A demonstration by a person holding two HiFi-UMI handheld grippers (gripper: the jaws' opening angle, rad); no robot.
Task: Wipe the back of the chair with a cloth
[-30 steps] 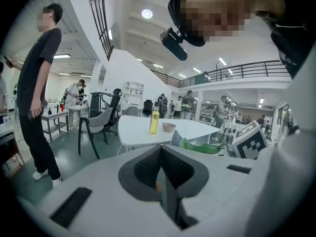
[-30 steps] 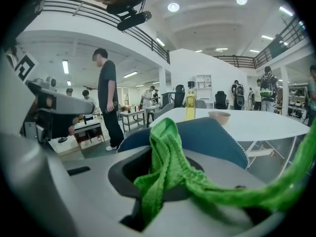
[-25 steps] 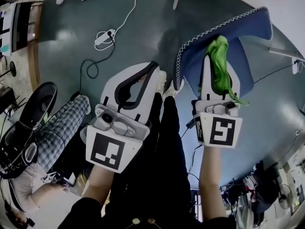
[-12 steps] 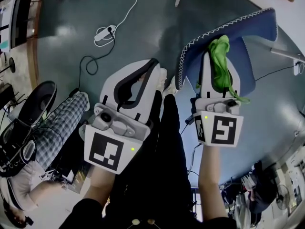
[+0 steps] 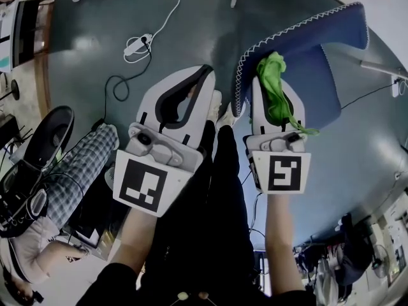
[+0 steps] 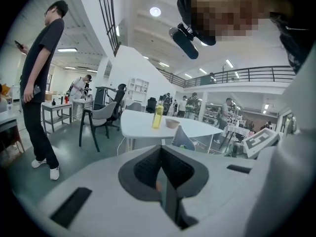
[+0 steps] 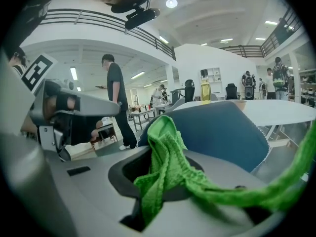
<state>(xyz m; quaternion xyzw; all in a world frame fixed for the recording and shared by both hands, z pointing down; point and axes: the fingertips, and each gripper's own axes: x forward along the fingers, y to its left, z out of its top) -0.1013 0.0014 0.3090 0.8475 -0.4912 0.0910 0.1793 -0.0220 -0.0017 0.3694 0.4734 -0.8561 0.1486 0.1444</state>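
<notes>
Cloth (image 5: 275, 93) at chair back (image 5: 322, 59)
Right hand-held gripper (image 5: 271, 85) is pinching the knitted green cloth beside the blue chair back; left hand-held gripper (image 5: 203, 80) is sitting closed.

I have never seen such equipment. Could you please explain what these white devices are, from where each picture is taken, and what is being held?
There is no robot here: a person holds a white two-jaw gripper in each hand. The head view looks down from a camera on the person's head. Each gripper view looks along that gripper's own jaws. The left gripper is shut and empty. The right gripper is shut on a bright green knitted cloth, held at the blue padded chair back. Whether they touch is unclear. Below is a grey floor with a white power strip.
</notes>
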